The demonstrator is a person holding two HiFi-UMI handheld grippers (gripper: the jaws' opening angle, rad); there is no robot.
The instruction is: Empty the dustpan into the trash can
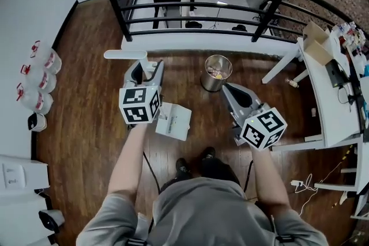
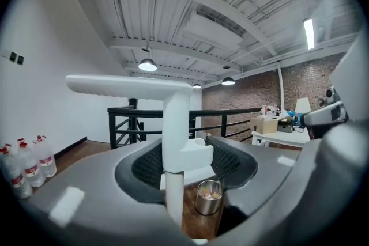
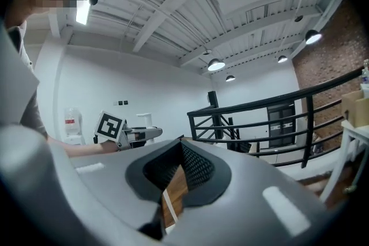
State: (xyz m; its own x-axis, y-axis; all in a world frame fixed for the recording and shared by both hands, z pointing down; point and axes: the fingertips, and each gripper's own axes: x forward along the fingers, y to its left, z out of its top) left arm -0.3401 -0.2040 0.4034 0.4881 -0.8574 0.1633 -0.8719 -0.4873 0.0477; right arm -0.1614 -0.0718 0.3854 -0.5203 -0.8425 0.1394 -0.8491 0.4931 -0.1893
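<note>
Stands on a wood floor (image 1: 86, 95). Faces a steel trash can (image 1: 210, 82), scraps inside, before the far black railing (image 1: 190, 6). Carries a white dustpan (image 1: 173, 121) near-left of the can, its stem clamped in the left gripper (image 1: 147, 69), jaws part-open. Holds the right gripper (image 1: 226, 88), jaws together and empty, near-right of the can.

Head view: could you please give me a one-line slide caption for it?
Left gripper holds the white dustpan by its handle near the steel trash can; right gripper shut and empty.
</note>
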